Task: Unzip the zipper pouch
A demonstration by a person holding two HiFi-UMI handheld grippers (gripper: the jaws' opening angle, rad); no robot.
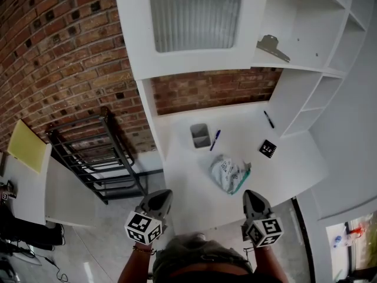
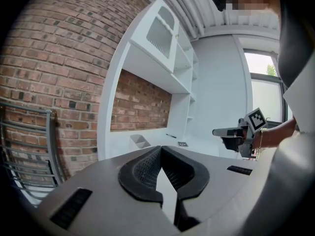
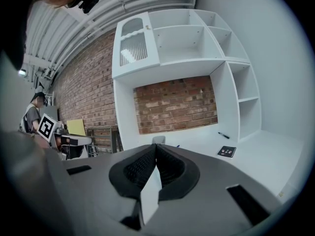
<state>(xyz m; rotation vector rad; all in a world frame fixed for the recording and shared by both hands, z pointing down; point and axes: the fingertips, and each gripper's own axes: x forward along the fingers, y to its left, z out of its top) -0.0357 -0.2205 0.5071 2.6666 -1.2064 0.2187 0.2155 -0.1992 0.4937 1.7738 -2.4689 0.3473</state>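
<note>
we hold the left gripper and right gripper just off the desk's curved near edge, well apart. each claw is pressed together with nothing in it. the pouch lies on the desk a little farther than the grippers and between them, nearer the right one, touching neither. its teal edge faces right and near. bare desk runs from the near edge up to the pouch and along its left side. farther back stands a grey cup with a blue pen just right of it. a black card lies right of the pouch, and a black pen lies by the far right corner. shelves close the right side, and a cupboard hangs over the far edge. left of the desk a dark rack stands against the brick wall.
</note>
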